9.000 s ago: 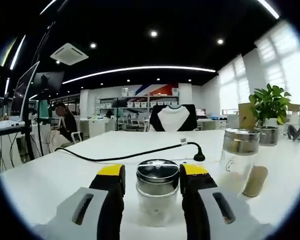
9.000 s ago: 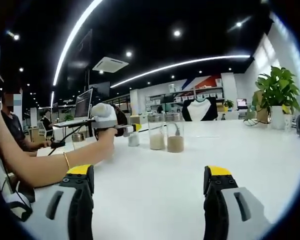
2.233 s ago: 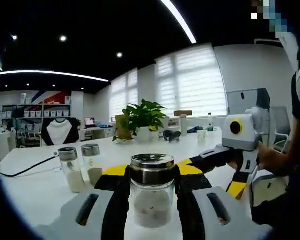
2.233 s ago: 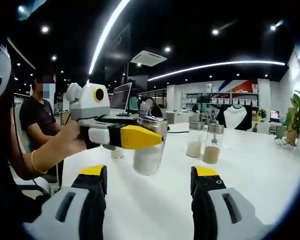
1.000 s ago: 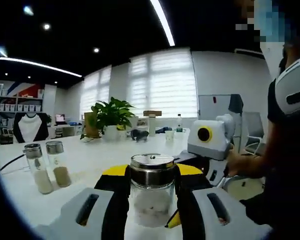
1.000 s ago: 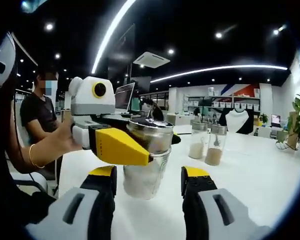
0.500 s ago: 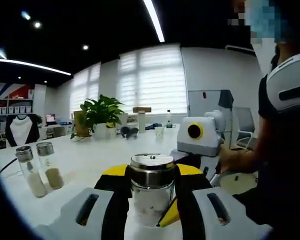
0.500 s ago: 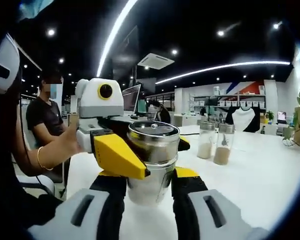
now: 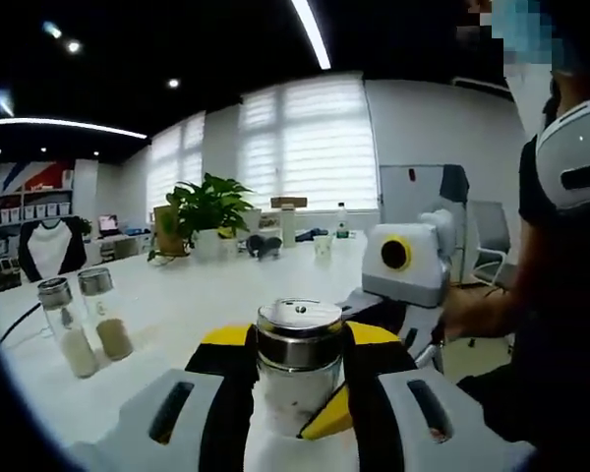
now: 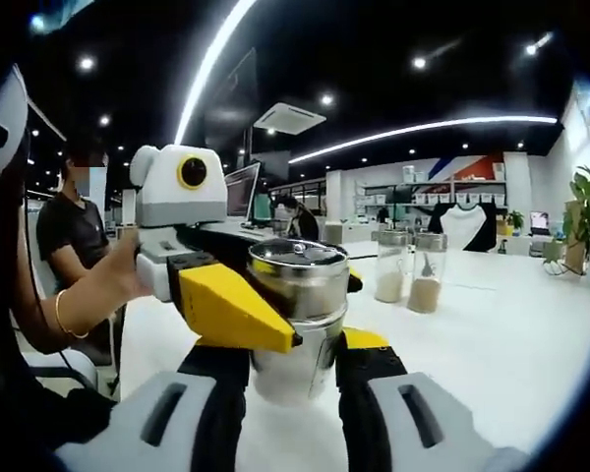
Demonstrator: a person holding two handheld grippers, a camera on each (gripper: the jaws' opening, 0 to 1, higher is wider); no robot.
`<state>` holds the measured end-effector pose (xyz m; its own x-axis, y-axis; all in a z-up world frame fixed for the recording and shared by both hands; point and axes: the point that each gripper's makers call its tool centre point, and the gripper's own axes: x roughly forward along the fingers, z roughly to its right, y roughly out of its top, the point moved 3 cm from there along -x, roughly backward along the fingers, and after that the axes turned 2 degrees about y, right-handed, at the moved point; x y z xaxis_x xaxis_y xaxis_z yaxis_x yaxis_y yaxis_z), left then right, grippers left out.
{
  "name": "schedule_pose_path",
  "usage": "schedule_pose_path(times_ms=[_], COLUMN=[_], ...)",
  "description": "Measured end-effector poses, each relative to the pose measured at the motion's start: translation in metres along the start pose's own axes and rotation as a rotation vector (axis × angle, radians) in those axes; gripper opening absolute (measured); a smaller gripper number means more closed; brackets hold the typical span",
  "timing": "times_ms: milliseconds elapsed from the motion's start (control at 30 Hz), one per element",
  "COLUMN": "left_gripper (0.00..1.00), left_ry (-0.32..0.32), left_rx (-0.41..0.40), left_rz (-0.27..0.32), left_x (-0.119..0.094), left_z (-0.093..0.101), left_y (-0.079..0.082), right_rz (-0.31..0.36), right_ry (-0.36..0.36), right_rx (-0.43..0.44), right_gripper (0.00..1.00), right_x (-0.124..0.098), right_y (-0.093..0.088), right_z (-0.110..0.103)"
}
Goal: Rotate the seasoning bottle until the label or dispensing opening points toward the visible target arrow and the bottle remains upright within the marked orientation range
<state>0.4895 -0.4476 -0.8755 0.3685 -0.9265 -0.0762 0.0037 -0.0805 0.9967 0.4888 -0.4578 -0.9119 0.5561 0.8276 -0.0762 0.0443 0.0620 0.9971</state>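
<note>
Left gripper (image 9: pixel 297 393): black jaws, yellow tips, grey slotted housings. Right gripper (image 10: pixel 293 393) alike. Person: black short sleeve (image 9: pixel 556 187), thin bracelet (image 10: pixel 60 317).

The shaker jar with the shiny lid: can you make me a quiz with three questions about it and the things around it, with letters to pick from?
1. Where is the seasoning bottle?
A. between the jaws of both grippers
B. lying beside the plant
C. on a chair

2. How many other jars stand together on the white table?
A. two
B. five
C. none

3. How does the bottle stand?
A. upright
B. upside down
C. on its side

Answers: 1 A, the left gripper and right gripper both close on it. 2 A, two jars with sandy fillings. 3 A, its steel lid faces up.
</note>
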Motion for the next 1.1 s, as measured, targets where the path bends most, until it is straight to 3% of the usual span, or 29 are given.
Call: schedule_pose_path(times_ms=[167,333,500,700,833,1100], left_gripper=[0.36,0.36,0.36,0.38,0.38,0.38], left_ry=[0.098,0.154,0.282,0.361,0.436,0.507], left_rx=[-0.012,-0.018,-0.031,-0.02,-0.038,-0.047], left_rz=[0.041,0.048,0.059,0.073,0.088,0.078], left_x=[0.0,0.001,0.001,0.001,-0.003,-0.005], left_z=[-0.006,-0.006,-0.01,-0.009,-0.013,-0.01], left_y=[0.007,0.009,0.012,0.012,0.013,0.009], right_rz=[0.04,0.068,0.098,0.117,0.149,0.16], right_ry=[-0.063,-0.106,-0.189,-0.267,-0.298,-0.341], right_rx=[0.016,0.022,0.019,-0.026,0.018,0.016], right_gripper=[0.31,0.31,0.31,0.31,0.31,0.31], right_x=[-0.001,0.002,0.004,0.006,0.008,0.011], right_y=[0.005,0.006,0.008,0.008,0.006,-0.001], right_z=[0.006,0.007,0.009,0.008,0.007,0.002])
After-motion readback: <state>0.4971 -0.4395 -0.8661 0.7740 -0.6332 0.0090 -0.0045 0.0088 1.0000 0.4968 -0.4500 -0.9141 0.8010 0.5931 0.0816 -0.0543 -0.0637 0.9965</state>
